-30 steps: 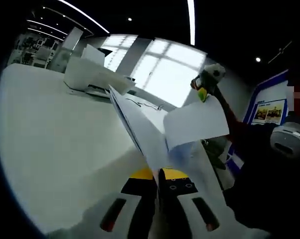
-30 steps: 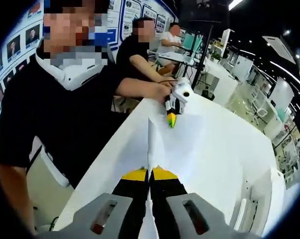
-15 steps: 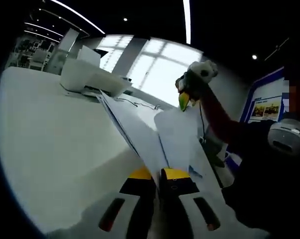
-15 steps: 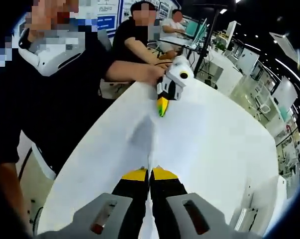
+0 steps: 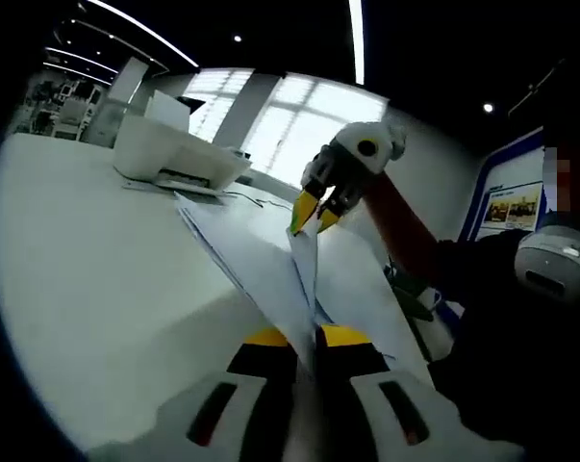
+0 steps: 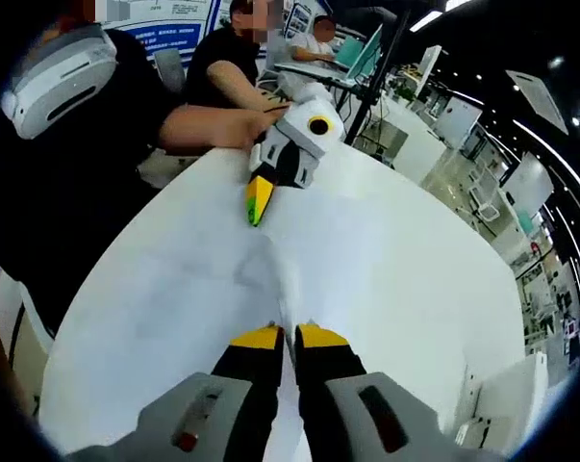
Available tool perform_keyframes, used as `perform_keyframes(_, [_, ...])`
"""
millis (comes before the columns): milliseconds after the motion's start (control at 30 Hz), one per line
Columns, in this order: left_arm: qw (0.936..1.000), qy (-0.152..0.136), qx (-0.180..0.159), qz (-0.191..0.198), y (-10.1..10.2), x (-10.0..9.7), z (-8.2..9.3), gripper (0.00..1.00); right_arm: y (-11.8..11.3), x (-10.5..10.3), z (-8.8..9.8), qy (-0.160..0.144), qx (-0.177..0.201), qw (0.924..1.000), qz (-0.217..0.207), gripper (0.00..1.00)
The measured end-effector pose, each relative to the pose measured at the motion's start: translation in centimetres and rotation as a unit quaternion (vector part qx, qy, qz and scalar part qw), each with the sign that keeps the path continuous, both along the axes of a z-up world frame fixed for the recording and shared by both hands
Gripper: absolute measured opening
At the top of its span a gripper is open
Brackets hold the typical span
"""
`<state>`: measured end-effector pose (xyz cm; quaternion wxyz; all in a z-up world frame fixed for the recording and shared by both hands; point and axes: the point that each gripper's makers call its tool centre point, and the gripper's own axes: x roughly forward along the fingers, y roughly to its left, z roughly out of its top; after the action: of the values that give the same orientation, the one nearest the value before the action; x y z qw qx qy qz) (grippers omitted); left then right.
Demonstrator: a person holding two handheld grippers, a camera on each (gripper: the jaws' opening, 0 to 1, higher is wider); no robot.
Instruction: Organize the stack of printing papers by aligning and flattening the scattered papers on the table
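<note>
Gripping the papers point(image 5: 270, 274) at opposite edges, the left tool point(image 5: 307, 339) and right tool point(image 6: 288, 337) are each clamped on thin white sheets held above the counter point(image 5: 88, 260). Judged risk: uneven pull could crease or tear a sheet, or let loose sheets fan out. Sheets are smooth, flexible and rectangular; the counter is glossy white. A boxy white printer point(image 5: 179, 154) stands beyond.

facing views, close over shared papers point(image 5: 270, 269)
</note>
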<state>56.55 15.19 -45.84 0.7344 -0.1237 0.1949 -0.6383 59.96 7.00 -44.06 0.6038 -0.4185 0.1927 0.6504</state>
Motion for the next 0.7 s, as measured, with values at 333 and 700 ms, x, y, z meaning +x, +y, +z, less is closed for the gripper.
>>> perform_keyframes(333, [0.9996, -0.012, -0.014, -0.019, -0.4, -1.2, 0.5, 0.28, 1.9, 0.4, -1.4, -0.025, 0.002, 0.9996, -0.012, 0.02])
perform_keyframes(700, [0.9999, -0.008, -0.005, -0.011, -0.6, -0.9, 0.1, 0.27, 5.1, 1.4, -0.9, -0.012, 0.077, 0.9940, -0.077, 0.03])
